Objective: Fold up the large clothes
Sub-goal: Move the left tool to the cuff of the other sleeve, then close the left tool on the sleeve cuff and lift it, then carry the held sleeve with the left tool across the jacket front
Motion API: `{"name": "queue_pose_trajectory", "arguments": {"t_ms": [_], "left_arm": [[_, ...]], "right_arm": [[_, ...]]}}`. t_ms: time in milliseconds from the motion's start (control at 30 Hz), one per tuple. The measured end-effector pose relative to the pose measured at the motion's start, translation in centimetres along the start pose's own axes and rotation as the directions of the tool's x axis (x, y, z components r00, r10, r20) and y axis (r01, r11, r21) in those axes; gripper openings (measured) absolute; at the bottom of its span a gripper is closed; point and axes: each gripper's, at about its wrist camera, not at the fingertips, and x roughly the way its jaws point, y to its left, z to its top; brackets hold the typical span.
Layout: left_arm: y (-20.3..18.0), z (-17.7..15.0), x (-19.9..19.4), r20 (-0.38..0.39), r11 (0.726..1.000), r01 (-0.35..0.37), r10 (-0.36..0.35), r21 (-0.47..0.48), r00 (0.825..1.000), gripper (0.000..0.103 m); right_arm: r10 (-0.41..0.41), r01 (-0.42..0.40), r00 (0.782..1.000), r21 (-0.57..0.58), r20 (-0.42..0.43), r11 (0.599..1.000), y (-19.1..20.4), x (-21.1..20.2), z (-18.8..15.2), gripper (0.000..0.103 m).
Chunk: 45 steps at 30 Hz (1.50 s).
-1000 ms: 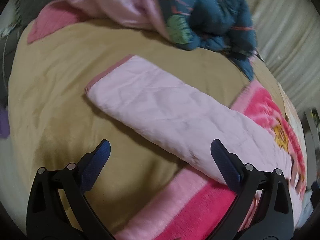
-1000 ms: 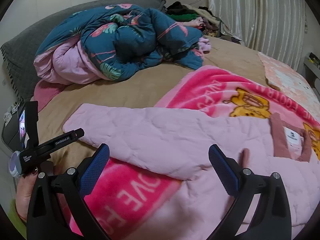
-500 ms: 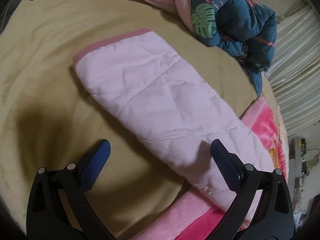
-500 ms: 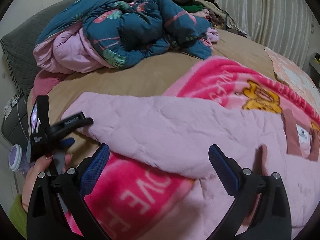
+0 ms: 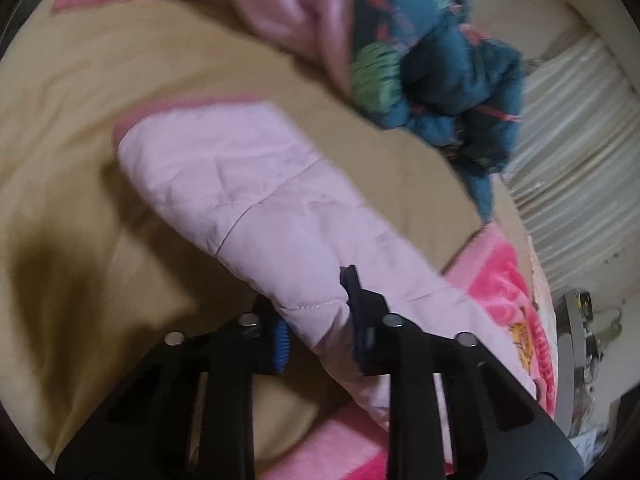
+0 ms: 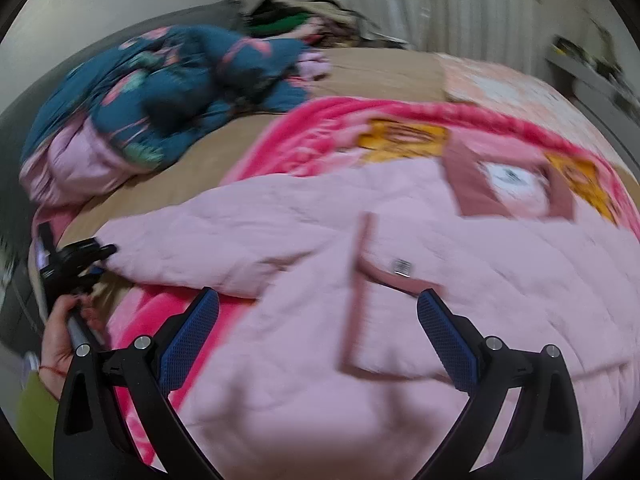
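A pale pink quilted jacket (image 6: 440, 320) lies spread on a bright pink blanket (image 6: 320, 132), its collar and label (image 6: 508, 184) at the right. Its long sleeve (image 5: 248, 184) stretches over the tan bedsheet (image 5: 80, 120), the cuff at the far end. My left gripper (image 5: 316, 312) is closing its jaws on the sleeve, pads pressing the fabric from both sides. In the right wrist view the left gripper (image 6: 106, 254) shows at the sleeve end, held by a hand (image 6: 60, 340). My right gripper (image 6: 316, 332) hangs open above the jacket's body, nothing between its fingers.
A crumpled blue patterned duvet (image 6: 180, 80) with pink lining lies heaped at the head of the bed. Dark clothes (image 6: 300, 24) pile up behind it. Striped curtains (image 5: 568, 140) hang past the bed's far side, and a grey shelf (image 6: 592, 76) stands at the right.
The left gripper went from wide open above the sleeve to clamped on it. The right gripper swept sideways over the jacket body, and more of the collar came into view.
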Motion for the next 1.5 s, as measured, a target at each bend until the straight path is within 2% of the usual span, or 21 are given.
{"name": "queue_pose_trajectory", "arguments": {"t_ms": [100, 167, 267, 400, 667, 933, 1167, 1500], "left_arm": [[-1.7, 0.2, -2.5, 0.065, 0.998, 0.055, -0.057, 0.039, 0.996, 0.011], [-2.6, 0.2, -3.5, 0.105, 0.995, 0.056, -0.064, 0.076, 0.992, 0.011], [-3.8, 0.0, -4.9, 0.123, 0.990, 0.111, -0.121, 0.084, 0.985, 0.010], [-5.4, -0.8, -7.0, 0.180, 0.983, 0.126, -0.148, 0.132, 0.972, 0.010], [-8.0, -2.7, -11.2, 0.196, 0.956, 0.211, -0.252, 0.206, 0.948, 0.010], [-10.8, -4.4, -14.6, 0.190, 0.928, 0.238, -0.299, 0.285, 0.935, 0.010], [-13.9, -5.6, -17.6, 0.182, 0.892, 0.262, -0.346, 0.369, 0.920, 0.010], [-19.7, -8.8, -21.3, 0.154, 0.817, 0.310, -0.429, 0.486, 0.890, 0.010]], "right_arm": [[-0.020, 0.020, 1.000, 0.023, 0.022, 1.000, -1.9, -1.2, -0.4, 0.099], [-0.048, 0.047, 0.998, 0.036, 0.033, 0.998, -3.3, -2.0, -0.7, 0.099], [-0.063, 0.060, 0.997, 0.075, 0.038, 0.995, -5.1, -2.7, -1.3, 0.099], [-0.057, 0.052, 0.997, 0.110, 0.044, 0.993, -6.6, -3.4, -2.7, 0.099], [-0.062, 0.054, 0.997, 0.179, 0.043, 0.982, -9.5, -5.1, -5.0, 0.099], [-0.083, 0.065, 0.993, 0.188, 0.087, 0.980, -11.0, -8.1, -5.5, 0.099], [-0.059, 0.032, 0.989, 0.193, 0.135, 0.981, -11.5, -10.7, -5.9, 0.099], [-0.066, 0.024, 0.980, 0.216, 0.189, 0.976, -13.7, -14.7, -6.6, 0.099]]}}
